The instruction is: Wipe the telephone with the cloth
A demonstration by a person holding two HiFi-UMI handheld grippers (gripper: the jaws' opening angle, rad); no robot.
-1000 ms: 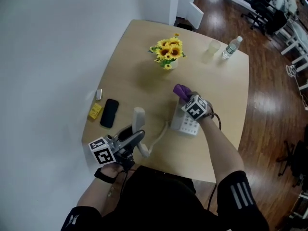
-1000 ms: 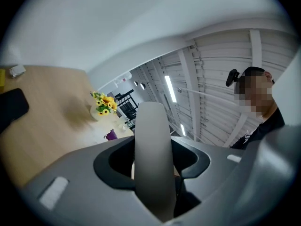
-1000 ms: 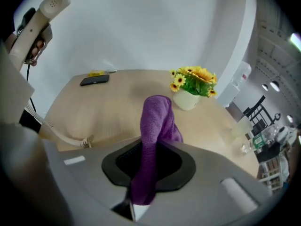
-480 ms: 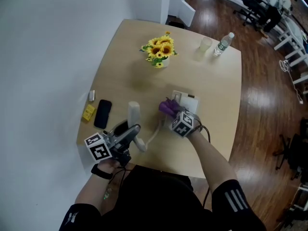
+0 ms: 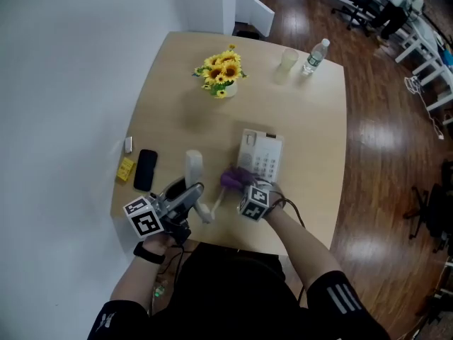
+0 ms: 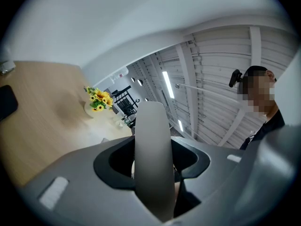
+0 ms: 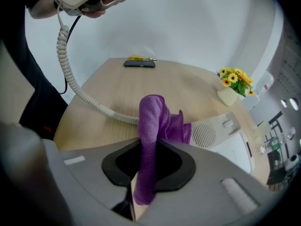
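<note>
Wiping is under way: the cloth (image 5: 231,178), pinched in the right tongs (image 5: 241,190), has been drawn from the far side of the telephone (image 5: 262,154) to its near left corner on the bench (image 5: 315,119); the handset (image 5: 193,167) is clamped, lifted, in the left tongs (image 5: 188,195).

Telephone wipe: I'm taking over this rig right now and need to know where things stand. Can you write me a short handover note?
Left gripper: shut on the handset, which is held up off the base. The coiled cord runs over the table to the base.
Right gripper: shut on the purple cloth and angled down. The cloth is at the base's near corner by the speaker grille; whether it touches can't be told.
Done: handset lifted, cloth in grip.
Left: wipe base and handset (how much is already wiped doesn't show), then probably put the handset back.
</note>
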